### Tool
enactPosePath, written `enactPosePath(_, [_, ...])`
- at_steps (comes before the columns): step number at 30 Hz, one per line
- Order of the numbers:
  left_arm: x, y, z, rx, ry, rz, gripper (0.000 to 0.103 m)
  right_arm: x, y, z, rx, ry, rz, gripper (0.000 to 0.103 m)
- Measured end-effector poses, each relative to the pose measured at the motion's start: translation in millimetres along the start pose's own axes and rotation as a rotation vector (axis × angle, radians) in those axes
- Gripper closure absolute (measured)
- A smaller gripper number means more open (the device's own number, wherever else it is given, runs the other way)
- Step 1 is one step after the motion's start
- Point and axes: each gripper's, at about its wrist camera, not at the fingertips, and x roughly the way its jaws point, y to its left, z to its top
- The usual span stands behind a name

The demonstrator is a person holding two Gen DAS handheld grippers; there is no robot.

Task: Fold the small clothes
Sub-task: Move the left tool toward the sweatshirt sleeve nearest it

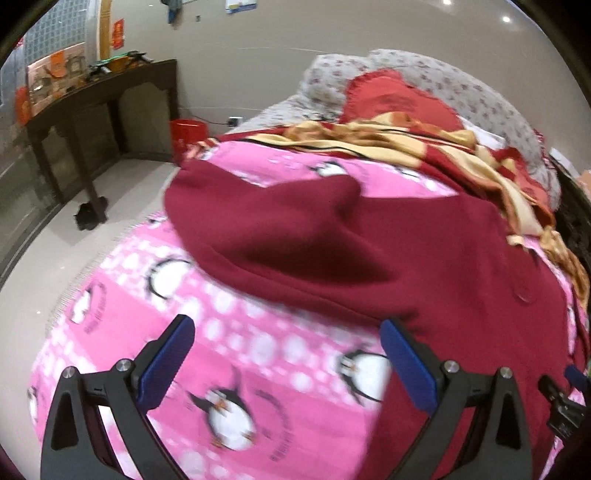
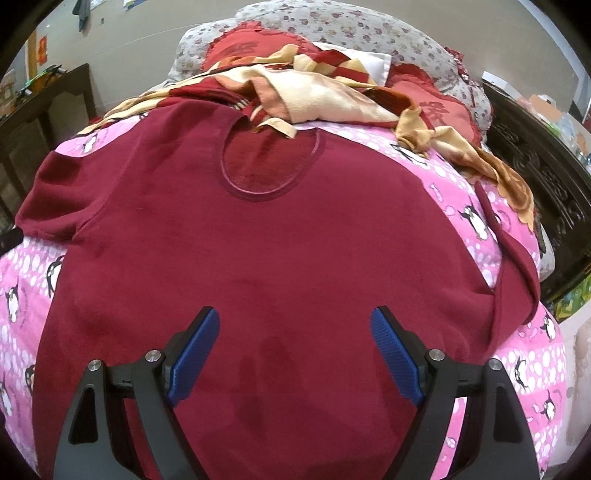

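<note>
A maroon short-sleeved shirt (image 2: 258,251) lies spread flat, front up, on a pink penguin-print blanket (image 2: 517,350), neckline at the far end. My right gripper (image 2: 294,321) is open and empty above the shirt's lower middle. In the left wrist view the shirt (image 1: 369,251) shows its left sleeve and side edge. My left gripper (image 1: 286,330) is open and empty over the blanket (image 1: 221,369), its right finger at the shirt's left edge.
A crumpled yellow and red cloth (image 2: 332,92) and red cushions (image 2: 443,110) lie beyond the shirt, before floral pillows (image 2: 351,26). A dark wooden table (image 1: 92,110) and a red bucket (image 1: 186,134) stand on the floor to the left. A dark carved bed frame (image 2: 546,184) runs along the right.
</note>
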Motion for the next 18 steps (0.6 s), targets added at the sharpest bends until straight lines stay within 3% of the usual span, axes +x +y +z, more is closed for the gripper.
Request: enactPosePath(18, [16.1,27.4,10.5,-0.023,0.011,0.055,0.0,10.2,11.7,2.3,-0.029,0.017,0.008,0.009])
